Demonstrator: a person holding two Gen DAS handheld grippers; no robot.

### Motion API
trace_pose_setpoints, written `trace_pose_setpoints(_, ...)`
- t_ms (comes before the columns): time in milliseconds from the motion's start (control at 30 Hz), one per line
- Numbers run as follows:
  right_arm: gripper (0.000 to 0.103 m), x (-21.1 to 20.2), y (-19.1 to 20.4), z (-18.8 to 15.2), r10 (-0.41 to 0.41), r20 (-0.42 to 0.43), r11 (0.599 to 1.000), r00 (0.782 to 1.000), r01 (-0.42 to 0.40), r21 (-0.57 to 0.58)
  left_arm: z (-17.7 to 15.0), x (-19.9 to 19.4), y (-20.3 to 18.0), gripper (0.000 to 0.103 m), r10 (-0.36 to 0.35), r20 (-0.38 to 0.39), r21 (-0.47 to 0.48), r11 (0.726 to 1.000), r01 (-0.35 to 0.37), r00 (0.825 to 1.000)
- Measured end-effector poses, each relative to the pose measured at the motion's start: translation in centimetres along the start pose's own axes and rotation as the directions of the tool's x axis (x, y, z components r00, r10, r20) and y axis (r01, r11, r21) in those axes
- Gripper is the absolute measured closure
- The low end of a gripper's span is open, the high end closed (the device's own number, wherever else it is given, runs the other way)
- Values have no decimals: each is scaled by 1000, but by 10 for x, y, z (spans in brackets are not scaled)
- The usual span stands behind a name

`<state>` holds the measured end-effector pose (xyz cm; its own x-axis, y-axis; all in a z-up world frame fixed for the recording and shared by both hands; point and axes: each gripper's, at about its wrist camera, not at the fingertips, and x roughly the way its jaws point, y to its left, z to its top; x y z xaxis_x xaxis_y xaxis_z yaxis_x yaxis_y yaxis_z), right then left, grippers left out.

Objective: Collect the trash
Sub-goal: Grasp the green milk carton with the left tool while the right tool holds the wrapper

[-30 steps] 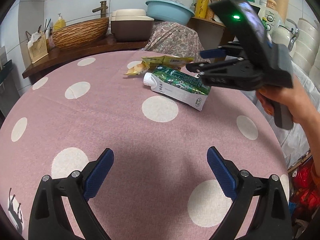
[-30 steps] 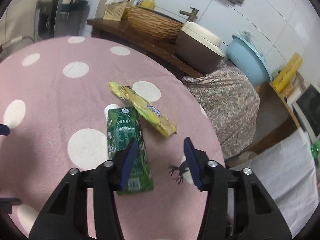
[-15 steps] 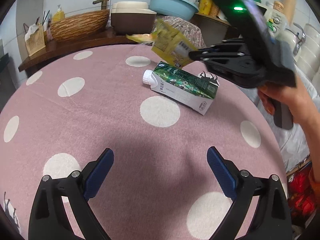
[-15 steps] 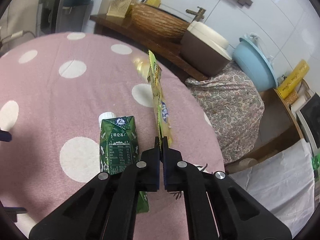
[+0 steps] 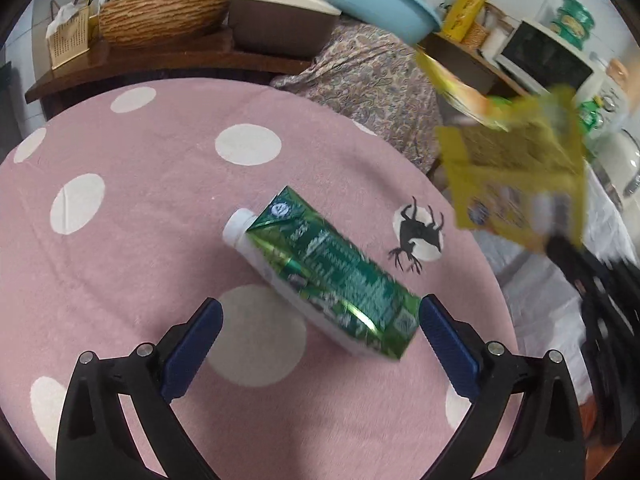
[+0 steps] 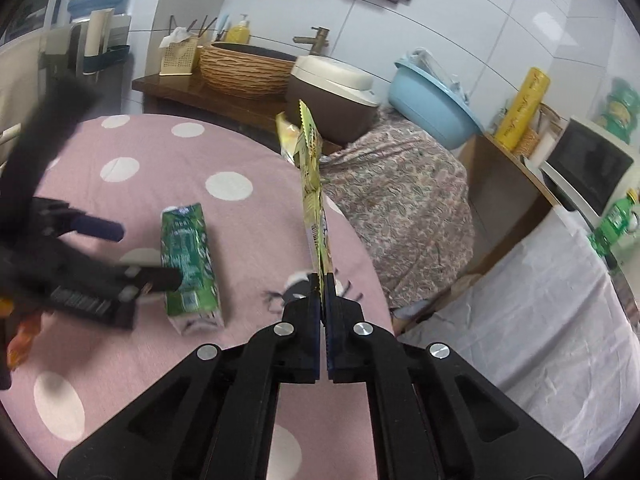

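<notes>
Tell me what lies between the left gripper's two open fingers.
In the left wrist view, the left gripper has the lower end of the green carton and bare pink tablecloth between its fingers.

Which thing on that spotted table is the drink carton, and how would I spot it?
Find the round pink table with white dots. Near its middle, the carton lies on its side between the left gripper's open fingers. It is glossy green with a white cap, the only trash left lying there.

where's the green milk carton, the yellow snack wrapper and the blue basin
green milk carton with white cap (image 5: 332, 276), left wrist view, on its printed side
yellow plastic snack wrapper (image 6: 314, 204), right wrist view, on its thin edge
light blue plastic basin (image 6: 434, 98), right wrist view, on its outer wall
</notes>
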<state>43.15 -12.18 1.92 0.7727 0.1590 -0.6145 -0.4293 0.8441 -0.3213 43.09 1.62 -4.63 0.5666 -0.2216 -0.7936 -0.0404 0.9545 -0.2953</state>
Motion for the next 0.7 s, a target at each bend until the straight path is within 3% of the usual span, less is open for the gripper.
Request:
trace_pose_setpoints(267,101,-20,-17,-38,-22,-10,999,1000,22,29,16,31,-17,6,99,-72,-14,995,-100,992)
trace_pose_setpoints(433,101,-28,-22,-56,-16,-5,998,1000,16,65,23,42,-32,8,168,-80,52,985,-165,983)
trace_pose_setpoints(533,101,-34,-23,-66,-12,0,996,1000,12,83,23,49,-38,21,216,-89,112,972,-206,972)
trace_pose_setpoints(700,101,-47,-24,-79,-3,20,993,1000,0,117,18,62,-41,44,225,-138,155,967,-203,965)
